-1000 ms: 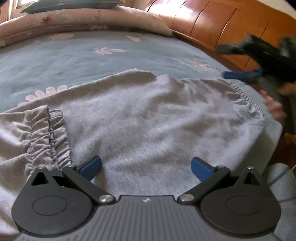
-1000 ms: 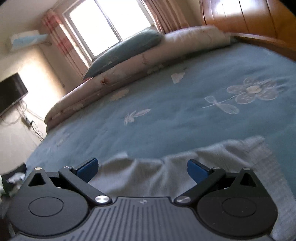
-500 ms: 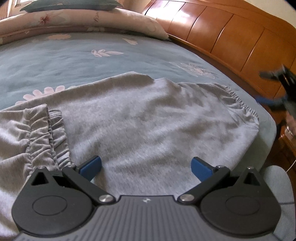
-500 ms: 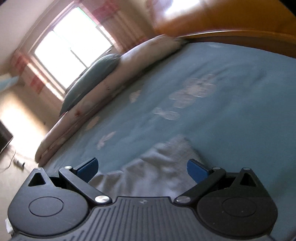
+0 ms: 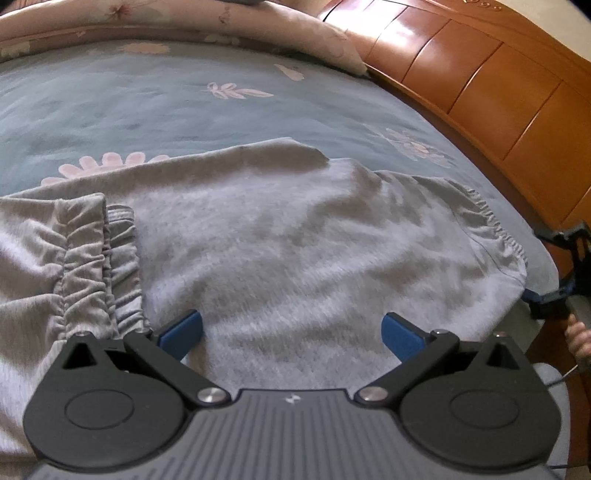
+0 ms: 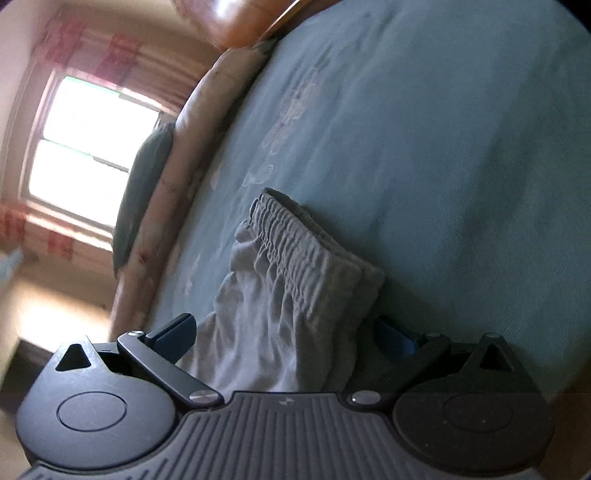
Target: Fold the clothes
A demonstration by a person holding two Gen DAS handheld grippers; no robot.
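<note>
Grey sweatpants (image 5: pixel 295 240) lie spread on the blue flowered bedspread (image 5: pixel 147 107). Their gathered cuffs (image 5: pixel 92 258) are folded over at the left, and the elastic waistband (image 5: pixel 491 229) reaches the bed's right edge. My left gripper (image 5: pixel 291 332) hovers open just above the middle of the fabric and holds nothing. At that right edge my right gripper (image 5: pixel 554 266) shows with a hand behind it. In the right wrist view, which is rolled sideways, the right gripper (image 6: pixel 286 334) is open, with the waistband corner (image 6: pixel 295 251) lying between its spread fingers.
A wooden headboard (image 5: pixel 480 74) runs along the right side. A rolled pink quilt (image 5: pixel 184 18) and a dark pillow (image 6: pixel 144 192) lie at the far end of the bed, below a bright window (image 6: pixel 88 147).
My right gripper came down from over the bed to its right edge and rolled sideways, so the waistband corner now sits between its fingers. My left gripper hardly moved.
</note>
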